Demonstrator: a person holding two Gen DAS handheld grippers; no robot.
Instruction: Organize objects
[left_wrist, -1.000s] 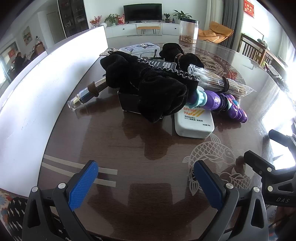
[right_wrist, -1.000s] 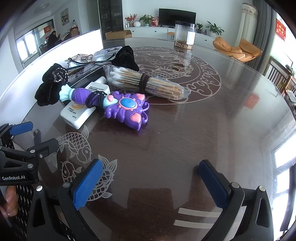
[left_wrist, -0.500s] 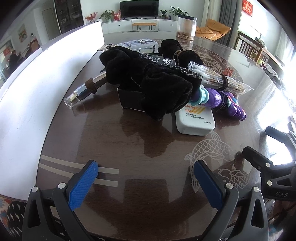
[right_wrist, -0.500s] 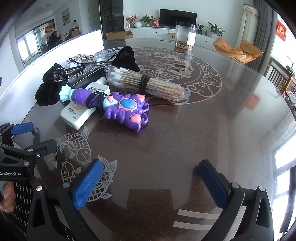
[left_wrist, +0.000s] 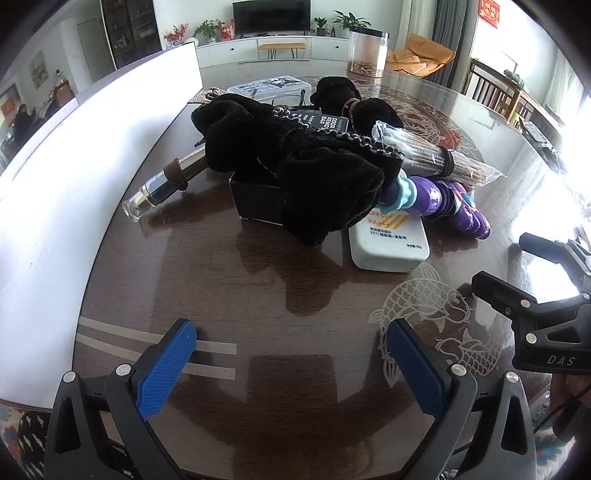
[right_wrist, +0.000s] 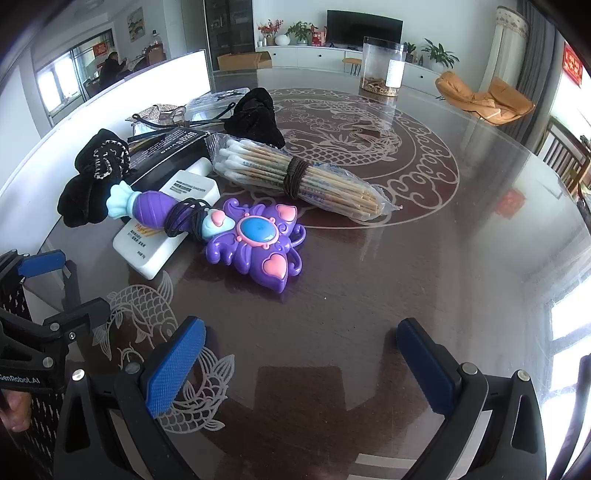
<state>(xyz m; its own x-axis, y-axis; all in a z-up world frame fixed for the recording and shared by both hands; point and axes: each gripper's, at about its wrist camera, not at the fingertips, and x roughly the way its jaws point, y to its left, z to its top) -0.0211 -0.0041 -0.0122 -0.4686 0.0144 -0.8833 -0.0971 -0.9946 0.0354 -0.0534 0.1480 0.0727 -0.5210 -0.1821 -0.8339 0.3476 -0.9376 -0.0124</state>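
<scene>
Right wrist view, purple toy wand (right_wrist: 236, 232) lying flat on tabletop (right_wrist: 369, 295), handle pointing left, both hand-held grippers (right_wrist: 295, 369) (left_wrist: 291, 365) gaping wide, gripping nothing.

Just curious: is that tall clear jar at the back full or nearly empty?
Nearly empty: the jar holds only a thin brownish layer at its bottom.

Your glossy dark worktop (right_wrist: 369, 295), inlaid with pale fish and dragon patterns.

On it you have a purple toy wand (right_wrist: 236, 236), a white bottle (right_wrist: 166, 236), a banded cotton-swab pack (right_wrist: 295, 177), a black box (left_wrist: 255, 199) and, far off, a clear jar (right_wrist: 382, 66).
</scene>
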